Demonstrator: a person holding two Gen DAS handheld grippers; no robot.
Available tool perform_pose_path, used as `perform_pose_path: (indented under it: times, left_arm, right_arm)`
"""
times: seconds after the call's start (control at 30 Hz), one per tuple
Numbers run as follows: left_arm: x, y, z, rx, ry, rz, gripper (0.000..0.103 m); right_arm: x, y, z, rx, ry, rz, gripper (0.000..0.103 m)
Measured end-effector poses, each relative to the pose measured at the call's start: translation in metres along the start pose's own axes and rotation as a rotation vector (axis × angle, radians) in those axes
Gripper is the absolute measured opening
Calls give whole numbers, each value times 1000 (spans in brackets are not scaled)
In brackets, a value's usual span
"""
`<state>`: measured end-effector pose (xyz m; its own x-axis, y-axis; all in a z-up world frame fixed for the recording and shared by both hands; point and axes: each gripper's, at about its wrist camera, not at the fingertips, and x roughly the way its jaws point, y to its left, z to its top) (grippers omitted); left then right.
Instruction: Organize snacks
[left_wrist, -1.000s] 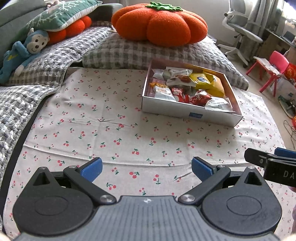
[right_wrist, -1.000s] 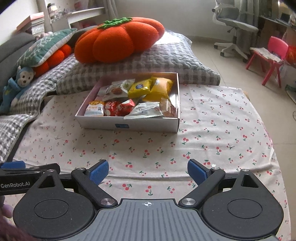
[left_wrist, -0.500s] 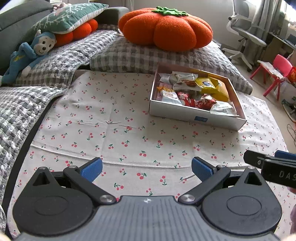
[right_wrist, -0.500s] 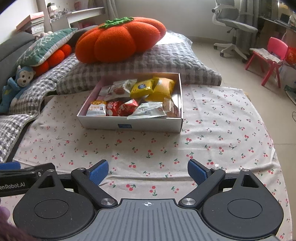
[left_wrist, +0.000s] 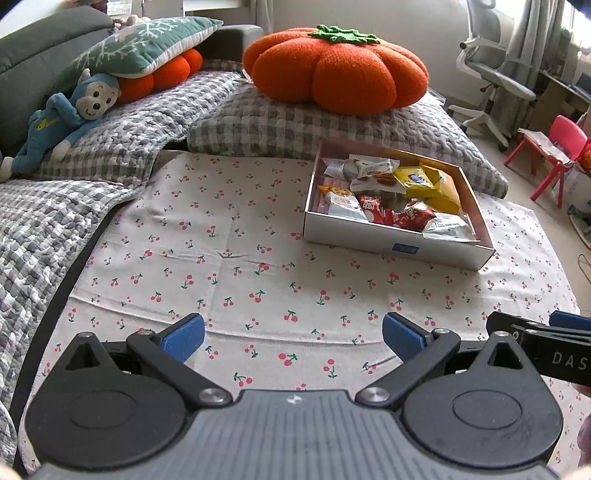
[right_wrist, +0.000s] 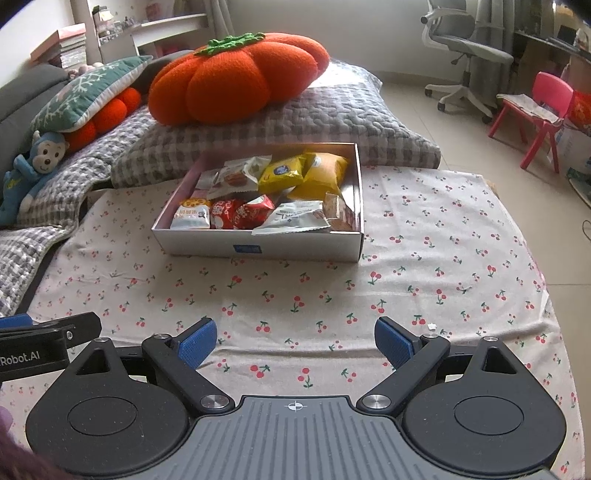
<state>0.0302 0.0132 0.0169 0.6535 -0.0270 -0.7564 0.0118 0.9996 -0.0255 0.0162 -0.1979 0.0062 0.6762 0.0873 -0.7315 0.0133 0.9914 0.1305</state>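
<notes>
A shallow white cardboard box (left_wrist: 369, 235) (right_wrist: 258, 243) sits on a cherry-print cloth (left_wrist: 240, 266) (right_wrist: 424, 266). It holds several snack packets: yellow bags (left_wrist: 424, 182) (right_wrist: 284, 173), red packets (left_wrist: 406, 216) (right_wrist: 240, 214) and white packets (right_wrist: 295, 219). My left gripper (left_wrist: 293, 338) is open and empty, low over the cloth, well short of the box. My right gripper (right_wrist: 294, 339) is open and empty too, also short of the box. Each gripper shows at the edge of the other's view: the right one (left_wrist: 535, 332) and the left one (right_wrist: 48, 328).
A big orange pumpkin cushion (left_wrist: 336, 70) (right_wrist: 236, 77) lies on a grey checked pillow (left_wrist: 288, 125) behind the box. A blue monkey toy (left_wrist: 66, 114) and more cushions lie far left. An office chair (right_wrist: 465, 55) and pink chair (right_wrist: 535, 110) stand on the floor right.
Both grippers have drawn back and risen slightly, so the box looks a little farther and lower in view. Both stay open and empty.
</notes>
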Motion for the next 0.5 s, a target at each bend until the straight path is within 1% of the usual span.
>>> perform_pose_path:
  times: [0.5]
  left_arm:
    - [-1,0,1,4,-6,6,103]
  right_arm:
    - [1,5,-2,-19,3,2,94]
